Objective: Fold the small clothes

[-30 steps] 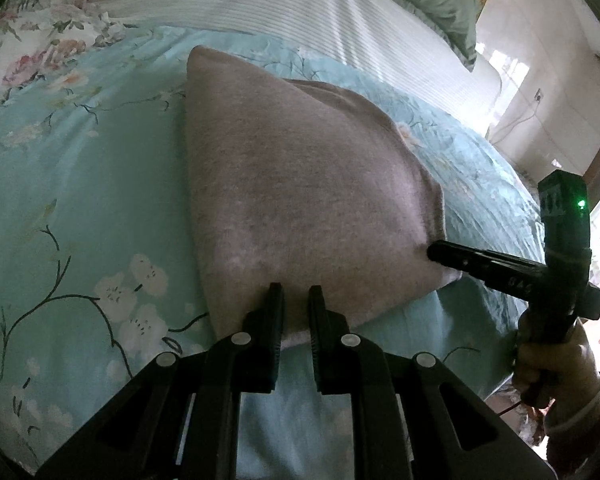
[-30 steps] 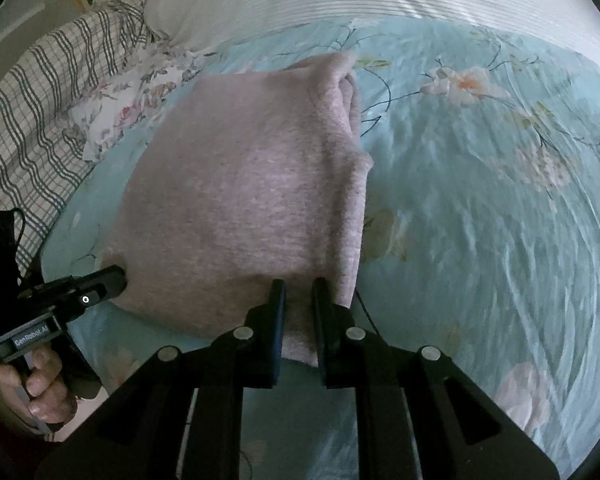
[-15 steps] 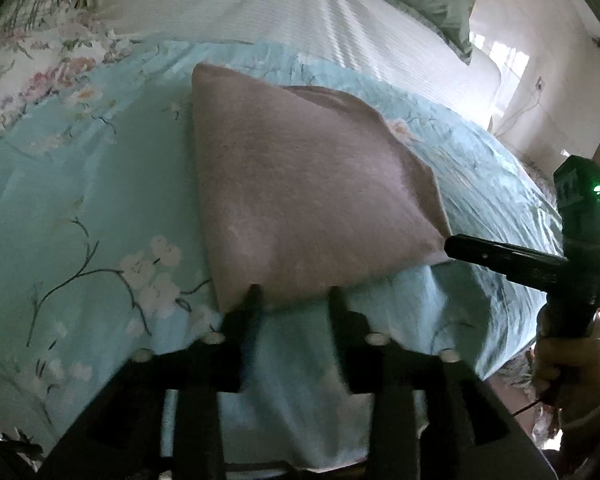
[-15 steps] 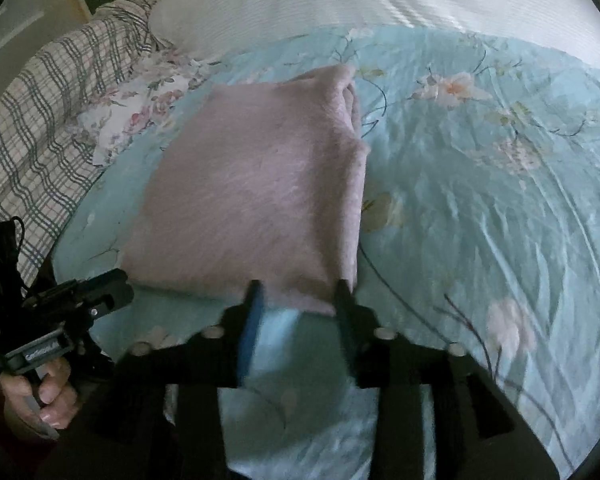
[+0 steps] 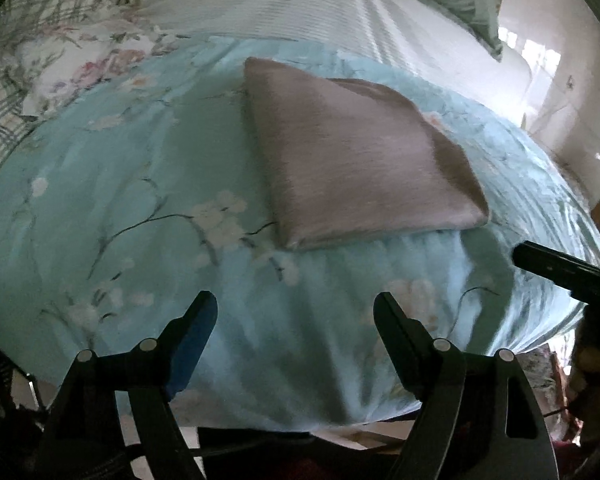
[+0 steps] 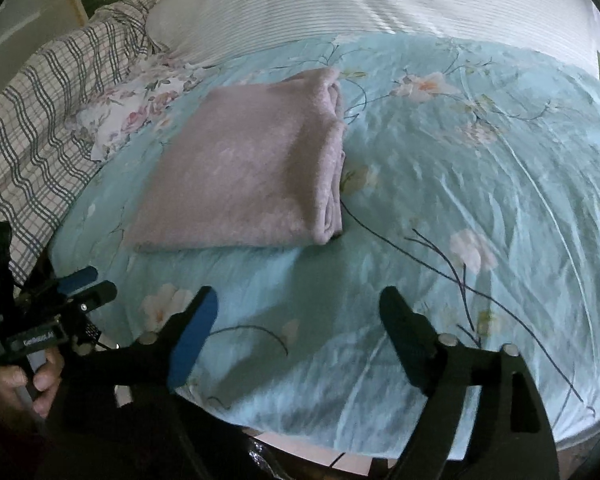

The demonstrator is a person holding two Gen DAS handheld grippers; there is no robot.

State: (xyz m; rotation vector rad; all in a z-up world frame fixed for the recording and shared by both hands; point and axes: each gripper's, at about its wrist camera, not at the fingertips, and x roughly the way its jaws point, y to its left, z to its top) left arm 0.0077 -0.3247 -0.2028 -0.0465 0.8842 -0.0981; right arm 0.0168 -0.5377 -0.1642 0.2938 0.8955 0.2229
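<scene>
Dusty mauve-pink folded garment, pale turquoise bedspread printed with white and peach blossoms on dark thin branches, white ribbed blanket, green-and-white plaid cloth, pink floral white pillowcase, black grippers with blue pads.

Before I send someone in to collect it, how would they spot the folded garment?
On the bed, find the light blue floral quilt. The folded pinkish-grey garment lies flat on it, near the plaid bedding. It is the only plain, unpatterned fabric there.
</scene>
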